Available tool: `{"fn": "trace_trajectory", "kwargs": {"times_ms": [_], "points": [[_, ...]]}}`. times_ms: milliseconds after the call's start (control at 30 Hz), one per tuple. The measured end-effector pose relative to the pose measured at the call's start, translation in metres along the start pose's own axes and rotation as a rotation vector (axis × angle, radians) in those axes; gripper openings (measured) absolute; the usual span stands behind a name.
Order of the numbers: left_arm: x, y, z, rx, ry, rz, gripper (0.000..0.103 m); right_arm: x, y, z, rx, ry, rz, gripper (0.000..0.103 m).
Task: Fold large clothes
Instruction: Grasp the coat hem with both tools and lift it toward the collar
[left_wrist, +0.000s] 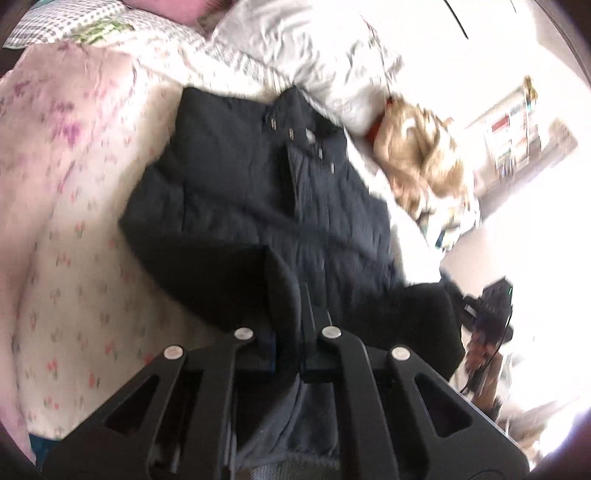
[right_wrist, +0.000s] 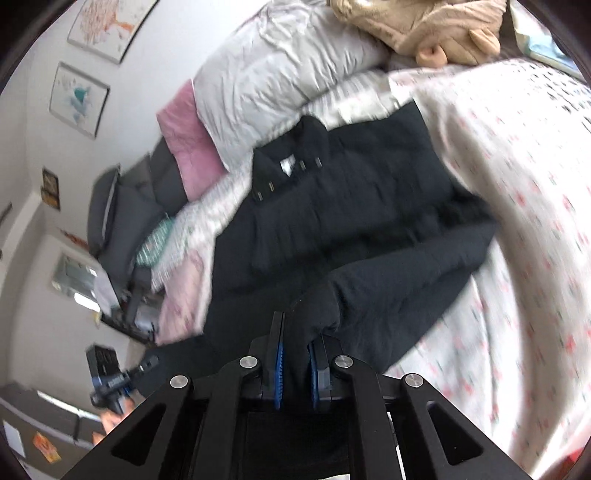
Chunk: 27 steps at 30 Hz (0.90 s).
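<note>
The dark quilted jacket (left_wrist: 258, 192) lies collar-up toward twelve o'clock on the floral bedspread (left_wrist: 81, 266), soft, bulky and likely to sag, while the left gripper (left_wrist: 295, 295) and right gripper (right_wrist: 297, 328) each pinch its near hem at six o'clock, jaws nearly closed on fabric.

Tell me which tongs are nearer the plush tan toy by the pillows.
Right. The right tongs grip the dark quilted jacket on the side where the plush tan toy lies; the left tongs grip the far side.
</note>
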<state>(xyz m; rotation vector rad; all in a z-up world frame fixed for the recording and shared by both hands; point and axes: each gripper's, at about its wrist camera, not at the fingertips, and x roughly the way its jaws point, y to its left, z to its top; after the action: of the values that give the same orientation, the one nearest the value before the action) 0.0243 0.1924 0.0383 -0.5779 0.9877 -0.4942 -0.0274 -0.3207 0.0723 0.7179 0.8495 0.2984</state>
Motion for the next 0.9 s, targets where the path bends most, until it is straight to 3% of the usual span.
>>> {"fn": "trace_trajectory", "kwargs": {"times_ms": [100, 233, 367, 467, 600, 767, 900], "points": [[0.004, 0.007, 0.028, -0.064, -0.066, -0.028, 0.008, 0.019, -0.001, 0.032, 0.063, -0.050, 0.023, 0.010], [0.015, 0.020, 0.062, -0.108, -0.176, -0.014, 0.008, 0.041, -0.008, 0.062, 0.128, -0.138, 0.005, 0.010], [0.032, 0.050, 0.081, -0.167, -0.270, 0.029, 0.008, 0.059, -0.040, 0.081, 0.210, -0.230, 0.001, 0.010], [0.057, 0.079, 0.085, -0.218, -0.282, 0.096, 0.009, 0.079, -0.071, 0.088, 0.268, -0.252, -0.059, 0.010], [0.095, 0.109, 0.090, -0.261, -0.215, 0.212, 0.011, 0.112, -0.101, 0.093, 0.291, -0.202, -0.208, 0.011], [0.120, 0.109, 0.091, -0.191, -0.171, 0.301, 0.028, 0.134, -0.103, 0.096, 0.219, -0.157, -0.291, 0.015], [0.106, 0.098, 0.092, -0.153, -0.202, 0.252, 0.066, 0.123, -0.097, 0.104, 0.233, -0.127, -0.232, 0.020]]}}
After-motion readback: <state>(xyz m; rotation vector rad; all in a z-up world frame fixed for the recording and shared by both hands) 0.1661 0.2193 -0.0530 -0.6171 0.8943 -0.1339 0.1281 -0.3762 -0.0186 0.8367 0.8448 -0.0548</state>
